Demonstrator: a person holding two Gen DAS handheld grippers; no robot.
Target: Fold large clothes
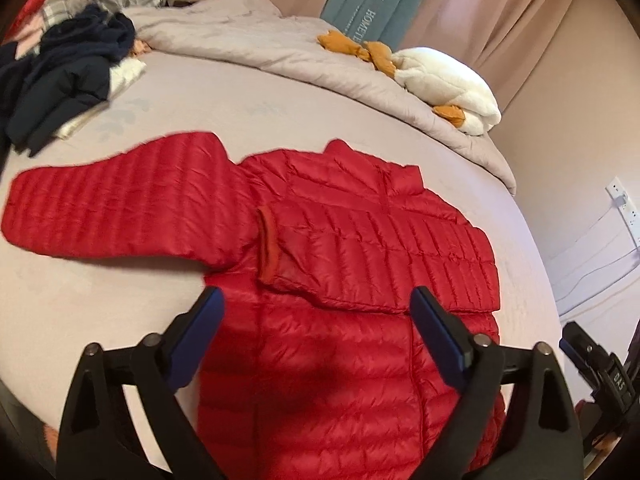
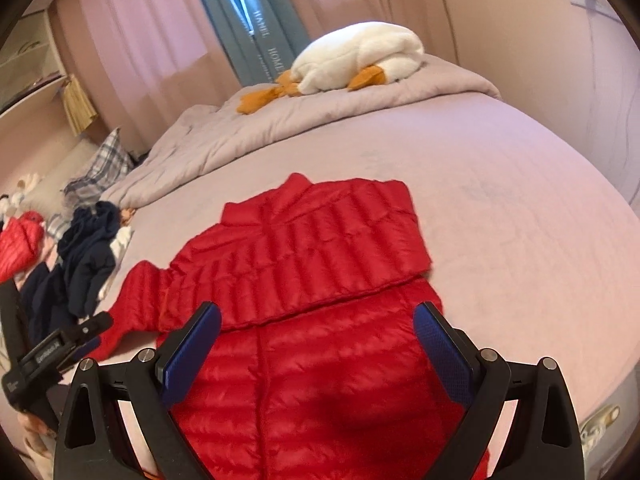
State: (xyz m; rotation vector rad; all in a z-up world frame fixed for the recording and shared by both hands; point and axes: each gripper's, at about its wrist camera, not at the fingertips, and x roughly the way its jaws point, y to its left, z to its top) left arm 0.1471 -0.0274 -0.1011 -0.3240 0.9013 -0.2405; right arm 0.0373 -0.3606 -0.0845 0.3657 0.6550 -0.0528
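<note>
Here a red jacket (image 1: 340, 240) lies flat on the bed (image 1: 280, 100), collar toward the far side, with 1 sleeve folded across the chest so its cuff (image 1: 267, 244) sits near the middle, and the other sleeve (image 1: 112, 204) stretched out to the left in the left wrist view. The left gripper (image 1: 316, 312) hangs above the lower body of the jacket with its jaws spread wide and nothing between the blue pads (image 1: 436, 332). The right gripper (image 2: 316, 326) hovers over the same lower part, likewise released and gripping nothing (each gripper shows at the edge of the other's view). Beyond the jacket a grey quilt (image 1: 240, 36) is bunched along the far side with a white plush duck (image 2: 360, 60) on it. A heap of dark clothes (image 1: 60, 84) sits at the left, well apart from the jacket.
</note>
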